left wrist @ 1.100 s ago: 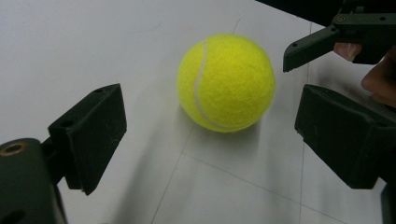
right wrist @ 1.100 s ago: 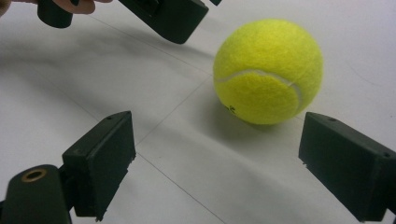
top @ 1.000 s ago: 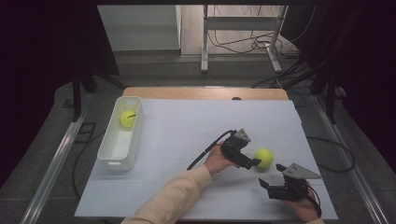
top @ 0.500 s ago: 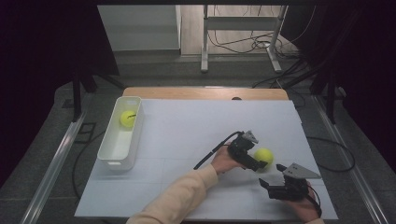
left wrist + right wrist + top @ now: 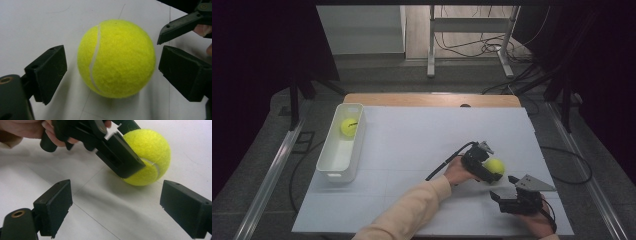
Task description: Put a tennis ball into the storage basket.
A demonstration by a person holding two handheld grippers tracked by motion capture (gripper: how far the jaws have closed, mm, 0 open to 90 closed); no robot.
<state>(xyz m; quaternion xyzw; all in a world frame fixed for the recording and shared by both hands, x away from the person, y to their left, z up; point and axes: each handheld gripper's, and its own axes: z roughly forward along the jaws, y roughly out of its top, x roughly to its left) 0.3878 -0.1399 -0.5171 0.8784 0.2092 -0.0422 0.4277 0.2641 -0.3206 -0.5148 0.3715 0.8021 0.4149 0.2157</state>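
Left gripper [image 5: 111, 72] wide around tennis ball [image 5: 116, 58] on table, pads clear of it.

We held the left gripper [image 5: 488, 170] low and tilted down, forearm reaching in from the bottom edge, its jaws apart after just closing a little. Our right gripper [image 5: 507, 200] sat near it, jaws spread wide, hand at the bottom edge.

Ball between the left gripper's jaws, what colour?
Bright yellow tennis ball with a white seam; clearest in the left gripper view.
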